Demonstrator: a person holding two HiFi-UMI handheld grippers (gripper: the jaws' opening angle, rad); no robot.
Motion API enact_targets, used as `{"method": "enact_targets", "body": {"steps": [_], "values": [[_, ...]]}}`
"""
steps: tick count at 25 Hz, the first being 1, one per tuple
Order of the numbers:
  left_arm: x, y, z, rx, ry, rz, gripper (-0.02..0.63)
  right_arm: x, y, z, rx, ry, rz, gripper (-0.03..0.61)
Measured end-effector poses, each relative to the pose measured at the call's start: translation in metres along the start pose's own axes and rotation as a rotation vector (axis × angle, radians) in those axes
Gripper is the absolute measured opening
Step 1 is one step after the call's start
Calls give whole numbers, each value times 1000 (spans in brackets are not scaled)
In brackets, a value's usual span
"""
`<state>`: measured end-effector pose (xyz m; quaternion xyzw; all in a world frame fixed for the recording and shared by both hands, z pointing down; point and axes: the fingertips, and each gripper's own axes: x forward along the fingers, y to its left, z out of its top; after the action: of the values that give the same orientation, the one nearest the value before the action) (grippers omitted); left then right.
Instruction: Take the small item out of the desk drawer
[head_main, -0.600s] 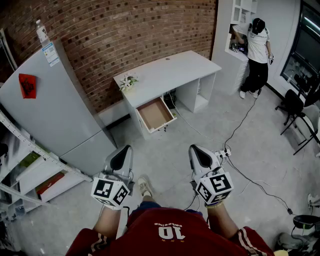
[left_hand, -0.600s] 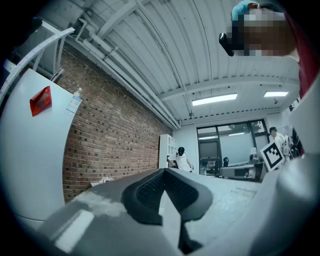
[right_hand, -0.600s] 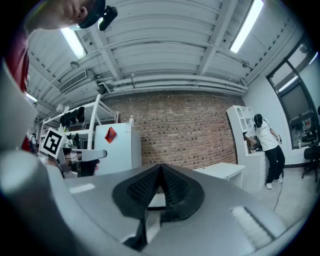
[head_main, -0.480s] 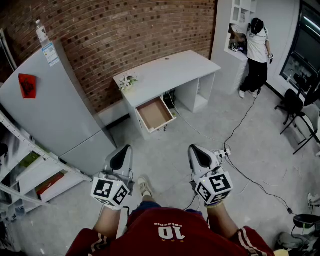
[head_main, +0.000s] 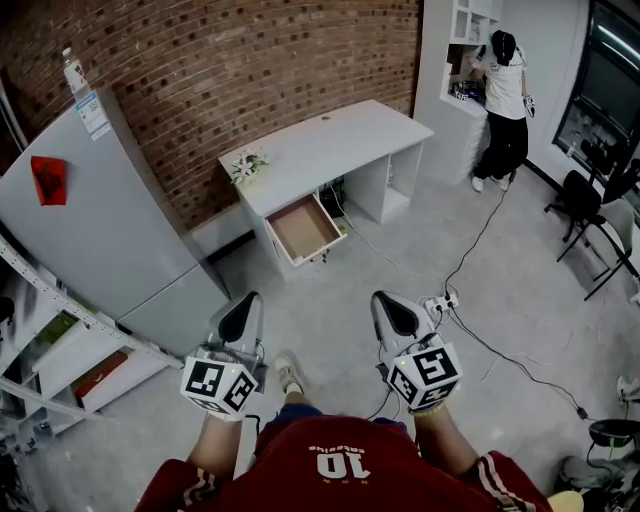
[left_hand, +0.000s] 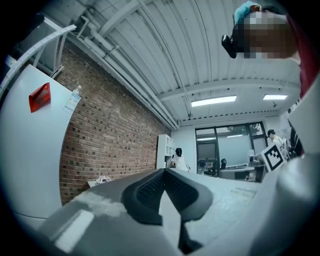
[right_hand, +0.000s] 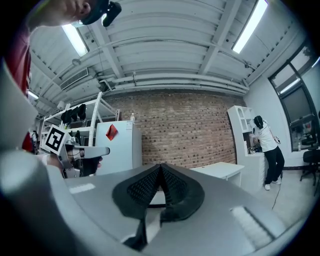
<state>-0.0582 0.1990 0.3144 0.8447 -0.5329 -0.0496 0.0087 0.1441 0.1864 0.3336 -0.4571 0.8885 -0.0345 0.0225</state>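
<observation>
The white desk stands against the brick wall, well ahead of me across the floor. Its drawer is pulled open and shows a brown bottom; from this distance I cannot make out any small item in it. My left gripper and right gripper are held level side by side above the floor, far short of the desk. The left gripper has its pads together with nothing between them. So does the right gripper, which looks toward the desk.
A grey fridge stands left of the desk, with a metal rack nearer me. Flowers sit on the desk's left end. A power strip and cables lie on the floor at right. A person stands at shelves at the back right, near chairs.
The head view has shifted slightly, so the desk, drawer and person sit a little further left and up. Both grippers keep their place and stay shut.
</observation>
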Motion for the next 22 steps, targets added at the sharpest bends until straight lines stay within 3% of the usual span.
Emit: {"method": "enact_targets", "body": {"steps": [22], "values": [[13,-14,0,17,28,-22,3,-2,-8,-2,73,1,58,2]]}}
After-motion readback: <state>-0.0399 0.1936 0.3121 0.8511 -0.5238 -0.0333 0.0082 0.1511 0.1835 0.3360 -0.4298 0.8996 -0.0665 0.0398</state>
